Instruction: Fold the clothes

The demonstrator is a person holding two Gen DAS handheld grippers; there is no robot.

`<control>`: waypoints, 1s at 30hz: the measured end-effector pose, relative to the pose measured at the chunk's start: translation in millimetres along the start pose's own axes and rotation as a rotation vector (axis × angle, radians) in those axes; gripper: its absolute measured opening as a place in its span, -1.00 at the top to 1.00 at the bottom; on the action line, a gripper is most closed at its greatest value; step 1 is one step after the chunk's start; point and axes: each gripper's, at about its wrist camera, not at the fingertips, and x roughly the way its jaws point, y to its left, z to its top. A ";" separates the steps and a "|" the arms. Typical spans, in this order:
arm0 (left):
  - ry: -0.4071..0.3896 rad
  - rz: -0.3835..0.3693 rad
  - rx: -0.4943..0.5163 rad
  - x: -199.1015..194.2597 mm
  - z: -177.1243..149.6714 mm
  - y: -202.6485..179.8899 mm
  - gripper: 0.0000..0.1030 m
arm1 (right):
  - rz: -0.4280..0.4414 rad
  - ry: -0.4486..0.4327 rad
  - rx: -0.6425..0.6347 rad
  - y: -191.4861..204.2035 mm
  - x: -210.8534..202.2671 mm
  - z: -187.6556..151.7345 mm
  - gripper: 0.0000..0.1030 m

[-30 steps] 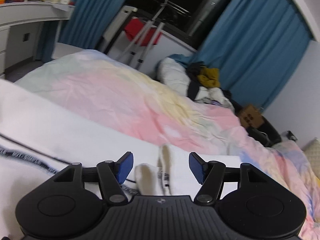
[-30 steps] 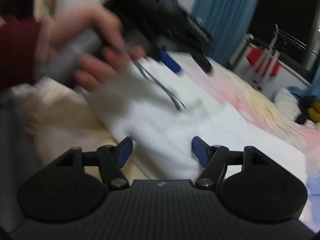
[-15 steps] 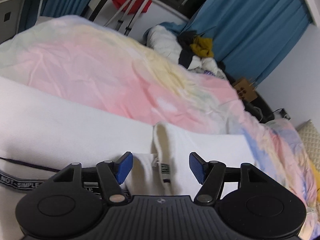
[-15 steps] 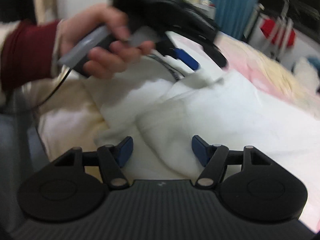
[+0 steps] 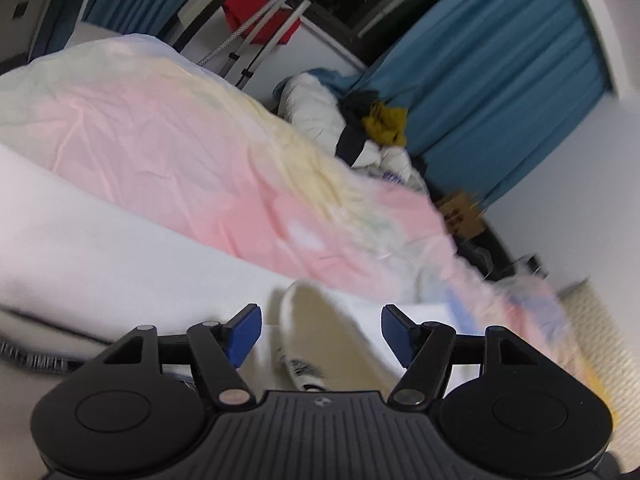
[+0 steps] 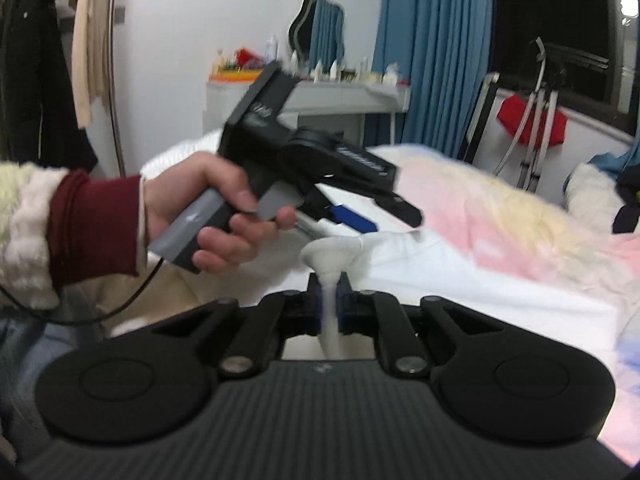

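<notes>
A white garment (image 5: pixel 120 256) with a dark lettered band lies on the bed; a raised fold of it (image 5: pixel 320 332) stands between my left gripper's (image 5: pixel 320 330) open blue fingers. In the right wrist view my right gripper (image 6: pixel 329 304) is shut on a pinched ridge of the white garment (image 6: pixel 460 276) and holds it up. The left gripper (image 6: pixel 352 216) shows there too, held by a hand just above and behind that pinch.
The bed has a pastel pink and yellow duvet (image 5: pixel 180 152). A pile of clothes (image 5: pixel 360 128) lies at its far end by blue curtains (image 5: pixel 500 92). A drying rack with a red cloth (image 6: pixel 532 120) and a cluttered white desk (image 6: pixel 344 92) stand behind.
My right gripper has closed on a fold of the white garment and lifted it. My left gripper has stayed open and shifted over the fold, tilting a little.
</notes>
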 end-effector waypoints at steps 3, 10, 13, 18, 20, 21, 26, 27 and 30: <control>0.055 -0.043 -0.065 -11.4 -6.1 1.1 -0.42 | -0.032 -0.023 -0.019 4.3 -15.2 1.5 0.81; 0.184 -0.143 -0.217 -37.9 -20.4 3.7 -0.54 | -0.076 -0.052 -0.026 5.6 -26.8 3.9 0.81; 0.217 -0.214 -0.297 -16.8 -31.6 5.6 -0.59 | -0.063 -0.044 -0.036 6.3 -23.4 3.4 0.81; 0.253 -0.209 -0.346 32.5 -49.4 3.8 -0.56 | -0.025 -0.025 -0.049 6.2 -18.5 1.8 0.80; 0.219 -0.164 -0.350 46.0 -47.7 6.6 -0.40 | -0.005 -0.016 -0.057 7.3 -16.9 0.1 0.80; 0.195 -0.143 -0.348 49.4 -45.2 8.0 -0.21 | 0.005 -0.007 -0.064 8.5 -15.2 -0.8 0.80; 0.111 -0.100 -0.321 46.7 -34.4 11.7 0.75 | 0.036 0.063 -0.057 18.6 6.7 -13.2 0.80; 0.095 -0.084 -0.277 43.4 -33.0 6.9 0.74 | 0.040 0.080 -0.052 21.1 12.3 -16.3 0.80; 0.080 0.006 -0.163 42.3 -32.4 -4.3 0.74 | 0.044 0.143 -0.036 25.5 32.4 -25.4 0.80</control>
